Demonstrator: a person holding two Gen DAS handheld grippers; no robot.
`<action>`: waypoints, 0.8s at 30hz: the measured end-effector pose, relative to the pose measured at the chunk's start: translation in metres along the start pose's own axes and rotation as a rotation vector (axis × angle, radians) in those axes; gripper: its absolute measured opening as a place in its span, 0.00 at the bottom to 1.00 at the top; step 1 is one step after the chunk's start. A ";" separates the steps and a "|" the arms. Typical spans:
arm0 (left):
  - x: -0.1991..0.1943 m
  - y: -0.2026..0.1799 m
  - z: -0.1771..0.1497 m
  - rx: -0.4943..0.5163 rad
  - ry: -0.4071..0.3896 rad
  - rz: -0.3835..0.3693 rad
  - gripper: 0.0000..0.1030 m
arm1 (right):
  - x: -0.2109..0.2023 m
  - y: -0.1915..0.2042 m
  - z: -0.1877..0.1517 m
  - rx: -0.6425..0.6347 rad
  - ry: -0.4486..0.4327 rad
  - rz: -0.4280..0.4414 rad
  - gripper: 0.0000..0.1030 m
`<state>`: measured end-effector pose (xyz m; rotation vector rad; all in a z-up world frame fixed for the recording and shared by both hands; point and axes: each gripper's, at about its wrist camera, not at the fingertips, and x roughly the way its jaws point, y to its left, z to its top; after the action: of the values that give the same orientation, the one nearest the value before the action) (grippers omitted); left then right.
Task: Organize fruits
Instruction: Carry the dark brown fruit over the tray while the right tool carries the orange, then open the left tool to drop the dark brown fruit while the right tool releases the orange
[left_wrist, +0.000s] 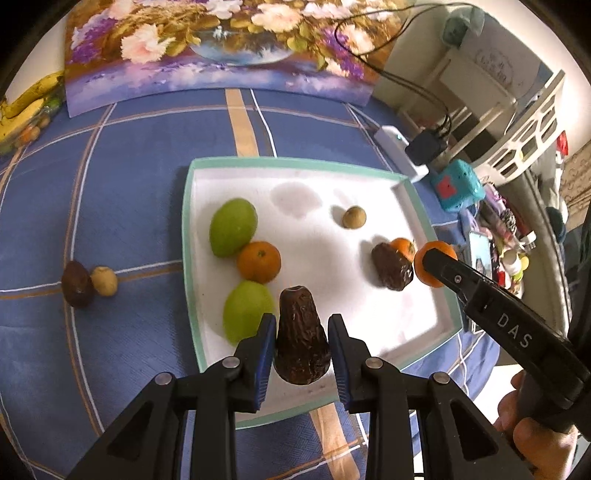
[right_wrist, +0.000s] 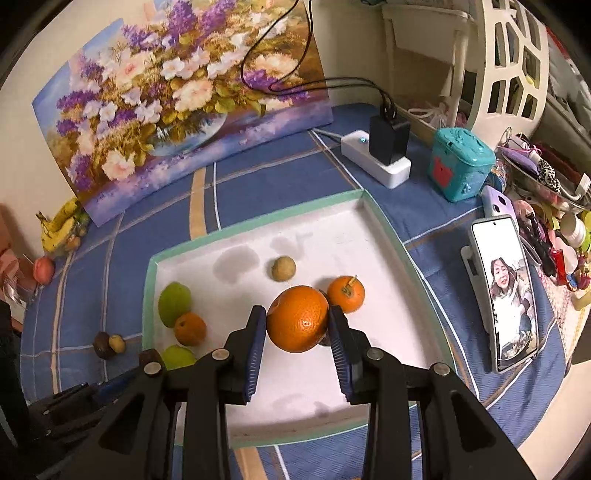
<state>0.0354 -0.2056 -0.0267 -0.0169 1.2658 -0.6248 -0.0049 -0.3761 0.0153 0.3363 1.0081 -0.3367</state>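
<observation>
Over white tray (left_wrist: 421, 221) — both claws angled down: left (left_wrist: 302, 334) clamps date (left_wrist: 301, 339), right (right_wrist: 297, 325) orange (right_wrist: 297, 318).

Blue checked tablecloth (right_wrist: 280, 177), floral painting (right_wrist: 177, 107) against a cream wall (right_wrist: 55, 48)

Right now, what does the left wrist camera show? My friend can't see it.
The left gripper holds a dark date over a white tray with limes, oranges and dates. At right, the right gripper holds an orange.

Left claw (left_wrist: 302, 338) angled down, clamped. Right claw (right_wrist: 297, 326) angled down, clamped; bare hand (left_wrist: 532, 424) behind.
</observation>
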 end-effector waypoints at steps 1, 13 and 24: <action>0.003 -0.001 -0.001 0.000 0.008 0.002 0.30 | 0.002 -0.001 -0.001 -0.003 0.007 -0.005 0.35; 0.024 -0.008 -0.010 0.008 0.074 0.041 0.30 | 0.025 -0.001 -0.011 -0.044 0.100 -0.022 0.35; 0.041 -0.007 -0.011 -0.004 0.123 0.071 0.30 | 0.050 0.008 -0.022 -0.108 0.190 -0.043 0.35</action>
<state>0.0294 -0.2259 -0.0636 0.0641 1.3802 -0.5690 0.0064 -0.3651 -0.0380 0.2527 1.2169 -0.2917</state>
